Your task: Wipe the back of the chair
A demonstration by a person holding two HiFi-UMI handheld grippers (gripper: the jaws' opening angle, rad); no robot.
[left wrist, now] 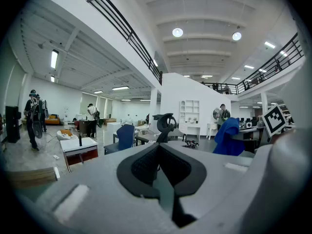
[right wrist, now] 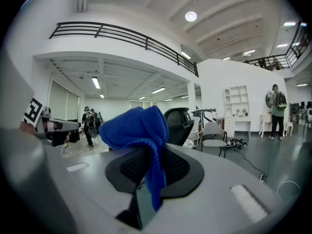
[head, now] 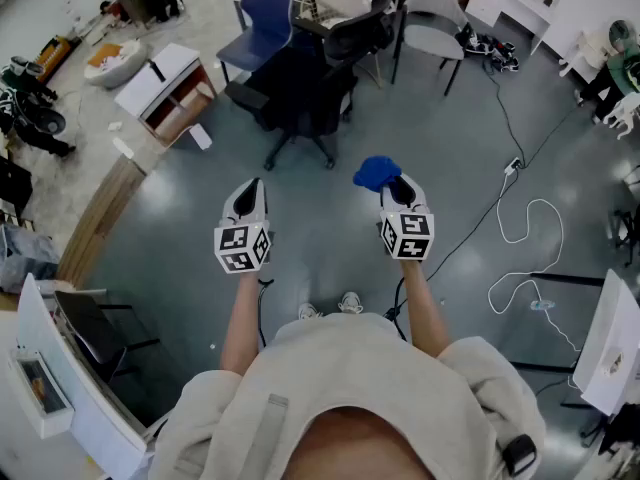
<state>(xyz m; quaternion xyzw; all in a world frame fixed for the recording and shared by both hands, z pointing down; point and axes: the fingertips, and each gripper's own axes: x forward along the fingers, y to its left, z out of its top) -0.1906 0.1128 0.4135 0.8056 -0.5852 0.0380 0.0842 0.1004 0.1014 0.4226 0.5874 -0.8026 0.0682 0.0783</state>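
A black office chair (head: 300, 93) stands on the grey floor ahead of me, its back toward me; it also shows in the right gripper view (right wrist: 179, 123), and its headrest (left wrist: 165, 126) in the left gripper view. My right gripper (head: 398, 190) (right wrist: 146, 167) is shut on a bunched blue cloth (head: 376, 172) (right wrist: 139, 130), held in the air short of the chair. My left gripper (head: 251, 190) (left wrist: 163, 167) is level with it on the left, shut with nothing between its pads. The cloth (left wrist: 226, 136) shows from the left gripper too.
A blue chair (head: 265, 18) and a grey chair (head: 432, 23) stand behind the black one. A low white table (head: 165, 83) is at the left, wooden boards (head: 100, 218) nearer. A white cable (head: 520, 228) loops over the floor at the right. People stand far off.
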